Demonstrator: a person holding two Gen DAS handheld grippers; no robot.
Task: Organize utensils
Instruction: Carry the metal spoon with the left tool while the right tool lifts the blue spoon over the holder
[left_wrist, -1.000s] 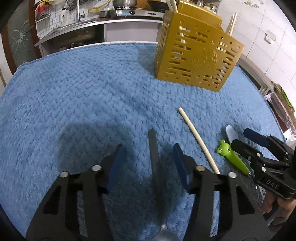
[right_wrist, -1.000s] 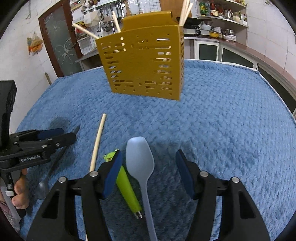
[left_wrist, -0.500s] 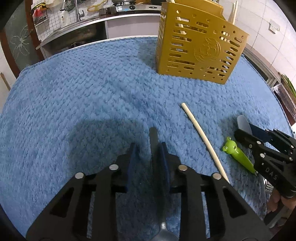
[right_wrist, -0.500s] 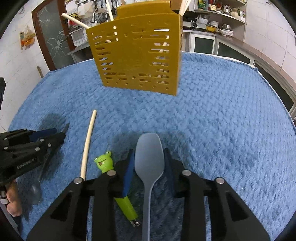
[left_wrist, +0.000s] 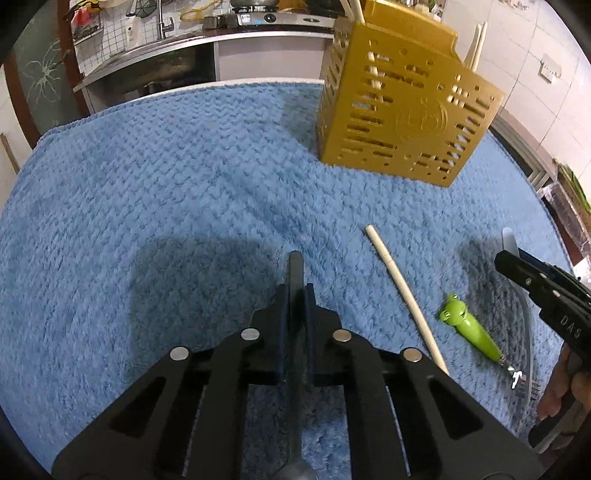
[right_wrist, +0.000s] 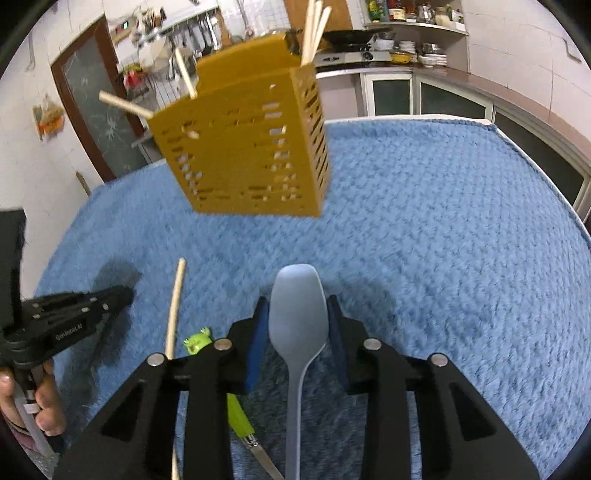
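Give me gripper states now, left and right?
Left gripper: shut on the dark metal spoon by its handle.
Right gripper: shut on the grey-blue spoon, jaws at the bowl's sides.

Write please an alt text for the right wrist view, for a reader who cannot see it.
The right gripper is shut on the bowl of a grey-blue spoon above a blue towel. A yellow slotted utensil holder with chopsticks stands behind. To the left lie a loose chopstick and a green frog-handled utensil, near the left gripper.
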